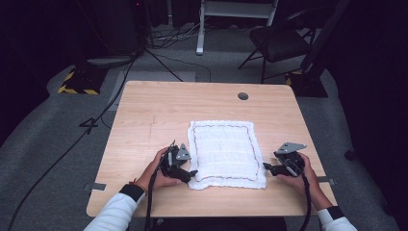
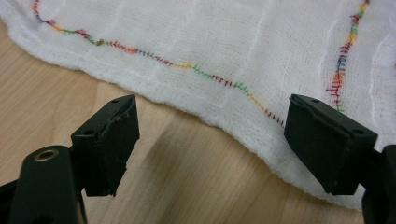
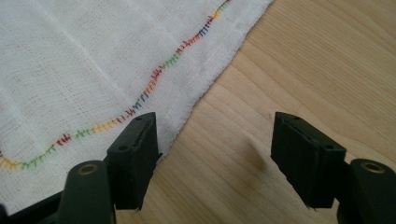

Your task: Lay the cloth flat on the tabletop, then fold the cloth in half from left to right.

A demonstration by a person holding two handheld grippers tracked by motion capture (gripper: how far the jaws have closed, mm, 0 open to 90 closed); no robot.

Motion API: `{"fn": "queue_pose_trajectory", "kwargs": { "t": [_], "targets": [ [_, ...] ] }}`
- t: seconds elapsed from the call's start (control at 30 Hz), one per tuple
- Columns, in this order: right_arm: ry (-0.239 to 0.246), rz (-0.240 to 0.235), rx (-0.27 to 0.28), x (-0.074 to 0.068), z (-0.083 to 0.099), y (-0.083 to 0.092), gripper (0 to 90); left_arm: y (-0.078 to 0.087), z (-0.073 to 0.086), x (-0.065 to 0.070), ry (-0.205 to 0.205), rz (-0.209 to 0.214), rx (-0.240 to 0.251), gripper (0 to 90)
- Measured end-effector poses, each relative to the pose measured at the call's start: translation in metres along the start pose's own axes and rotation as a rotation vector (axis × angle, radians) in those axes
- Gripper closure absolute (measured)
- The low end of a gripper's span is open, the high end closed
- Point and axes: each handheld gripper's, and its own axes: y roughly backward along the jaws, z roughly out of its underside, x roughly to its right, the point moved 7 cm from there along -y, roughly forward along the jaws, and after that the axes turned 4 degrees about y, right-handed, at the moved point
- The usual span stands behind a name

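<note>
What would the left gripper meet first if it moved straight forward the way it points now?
Probably the near edge of the white cloth: the left gripper is open, with bare table just ahead, then the cloth's hem.

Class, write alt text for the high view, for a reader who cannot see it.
A white cloth with a coloured stitched border lies flat on a wooden table, and a person holds the left gripper and the right gripper at its near corners, jaws open. Beyond the table are grey floor, cables and a black chair.
</note>
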Motion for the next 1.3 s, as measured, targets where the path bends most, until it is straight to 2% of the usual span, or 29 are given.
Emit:
{"fn": "queue_pose_trajectory", "kwargs": {
  "t": [0.13,0.2,0.27,0.3,0.37,0.53,0.63,0.67,0.7,0.77,0.83,0.97,1.03,1.13,1.17,1.3],
  "targets": [
    [-0.001,0.017,0.022,0.004,-0.003,0.004,32.9,0.007,-0.003,-0.009,0.021,-0.013,0.039,18.0],
    [-0.003,0.021,0.043,0.005,-0.006,0.006,33.6,0.009,-0.003,-0.016,0.028,-0.055,0.049,18.7],
    [0.008,0.021,0.053,0.004,-0.008,0.007,34.1,0.01,-0.003,-0.019,0.033,-0.06,0.053,19.0],
    [0.021,0.019,0.062,0.0,-0.011,0.008,34.6,0.013,-0.003,-0.027,0.052,-0.077,0.062,19.0],
    [0.026,0.015,0.069,-0.003,-0.013,0.008,34.9,0.014,-0.004,-0.033,0.063,-0.096,0.073,19.9],
    [0.056,-0.008,0.099,-0.016,-0.025,0.008,35.9,0.017,-0.015,-0.044,0.088,-0.109,0.11,20.0],
    [0.076,-0.036,0.129,-0.028,-0.036,0.007,36.6,0.016,-0.021,-0.053,0.118,-0.093,0.126,20.4],
    [0.08,-0.041,0.134,-0.031,-0.039,0.007,37.0,0.015,-0.022,-0.057,0.11,-0.118,0.131,20.8],
    [0.086,-0.051,0.142,-0.035,-0.042,0.006,37.5,0.013,-0.022,-0.061,0.097,-0.143,0.123,22.0],
    [0.108,-0.068,0.151,-0.045,-0.05,0.004,38.0,0.009,-0.026,-0.068,0.123,-0.127,0.111,21.0],
    [0.134,-0.085,0.166,-0.057,-0.057,0.002,39.2,0.007,-0.031,-0.077,0.127,-0.153,0.12,22.3],
    [0.179,-0.137,0.195,-0.084,-0.076,-0.005,40.2,-0.003,-0.039,-0.09,0.154,-0.163,0.107,21.8],
    [0.21,-0.165,0.196,-0.1,-0.083,-0.011,40.5,-0.009,-0.042,-0.096,0.153,-0.183,0.097,21.5],
    [0.259,-0.218,0.195,-0.124,-0.092,-0.021,41.1,-0.02,-0.047,-0.105,0.174,-0.184,0.081,21.3],
    [0.267,-0.236,0.198,-0.131,-0.095,-0.024,41.1,-0.023,-0.049,-0.108,0.167,-0.192,0.081,21.4],
    [0.331,-0.293,0.191,-0.162,-0.104,-0.034,41.8,-0.035,-0.056,-0.117,0.199,-0.198,0.079,21.5]
  ]
}}
